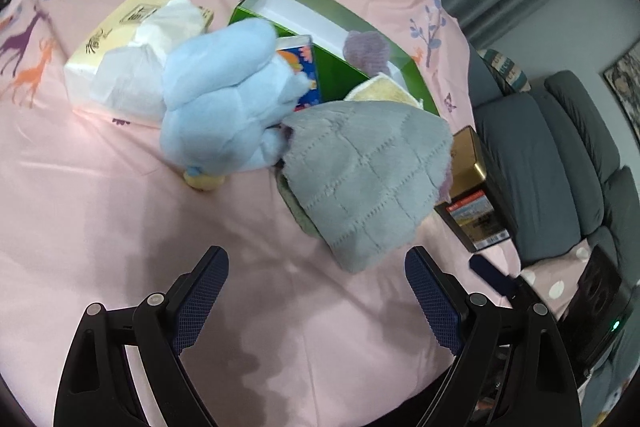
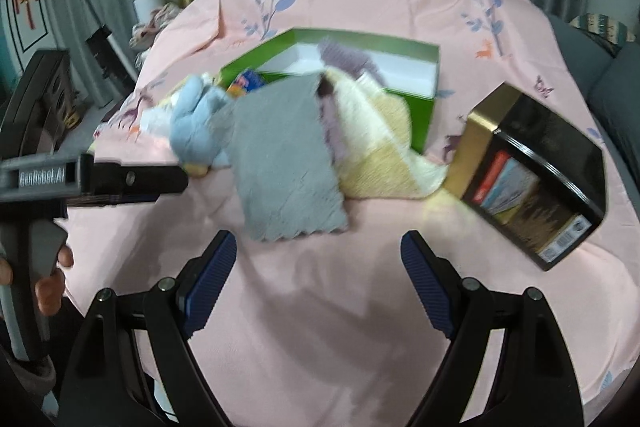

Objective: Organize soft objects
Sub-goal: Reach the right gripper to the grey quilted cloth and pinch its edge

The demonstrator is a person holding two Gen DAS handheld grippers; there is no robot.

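Jaws of the left gripper (image 1: pixel 316 291) stand wide apart with nothing between them, only the pink cloth (image 1: pixel 120 195) that covers the counter. Jaws of the right gripper (image 2: pixel 318 277) are just as wide and equally empty, held above bare cloth.

The grey quilted cloth (image 1: pixel 364 179) lies just beyond the left gripper, a little to its right, its near corner close to the right-hand finger but not touching it. In the right wrist view the same cloth sits straight ahead of the gap, slightly left of centre, clear of both fingers. It is soft, stitched in squares, with a scalloped near edge, and it overlaps a yellow and cream towel (image 2: pixel 380 151) on its right.

Left of the grey cloth, touching it, lies a pale blue plush toy (image 1: pixel 224 99) with a small yellow part at its near end. Behind both stands an open green box (image 1: pixel 332 27) with a white inside; a purple fuzzy thing (image 1: pixel 366 49) rests in it and a colourful blue carton (image 1: pixel 302 71) leans at its near wall.

Farther left lies a yellow pack of tissues (image 1: pixel 120 43) with white sheets pulled out. To the right, at the edge, a black and gold tin (image 2: pixel 536 163) lies on its side.

A hand (image 2: pixel 48 279) grips the left gripper's handle at the left of the right wrist view.
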